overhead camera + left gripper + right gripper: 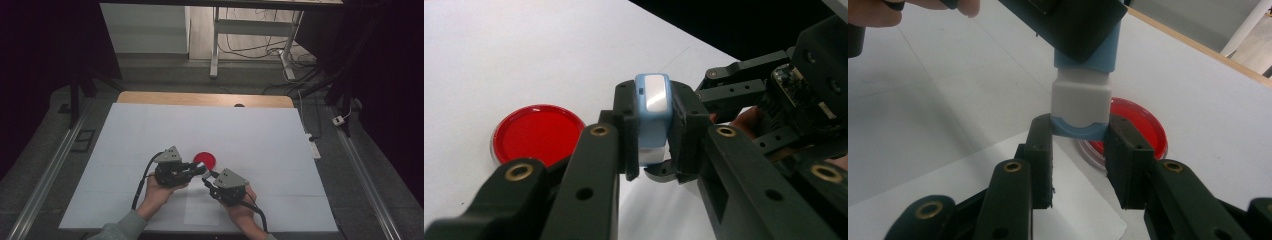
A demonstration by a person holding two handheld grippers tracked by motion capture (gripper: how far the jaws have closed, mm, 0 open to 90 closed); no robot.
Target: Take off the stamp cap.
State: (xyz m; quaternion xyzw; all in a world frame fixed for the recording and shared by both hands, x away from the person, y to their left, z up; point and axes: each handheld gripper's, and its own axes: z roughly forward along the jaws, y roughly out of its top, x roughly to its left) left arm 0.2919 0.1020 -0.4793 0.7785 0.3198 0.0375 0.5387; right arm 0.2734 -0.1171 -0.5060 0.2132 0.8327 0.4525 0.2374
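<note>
1. Small blue-and-white block [652,117] sits betw. both grippers, held above the white table [260,135], just this side of the red dish [204,160].
2. Left gripper [653,145]: jaws clamped on the block's blue body, one pad on each side. In left gripper view the block stands upright betw. the pads, top end poking above them.
3. Right gripper [1079,150]: jaws closed on the block's other end, pads pressing the blue curved lip at the bottom of the white section.
4. High view: left gripper [200,170] & right gripper [206,176] meet tip to tip near table centre; block itself too small to make out there.
5. Block look: light blue casing, glossy pale rectangular patch on top face; white squared-off part, then a blue arc-shaped edge [1079,131].
6. Red dish [1138,130]: round, flat, clear rim, lying on table behind block, not touching it.
</note>
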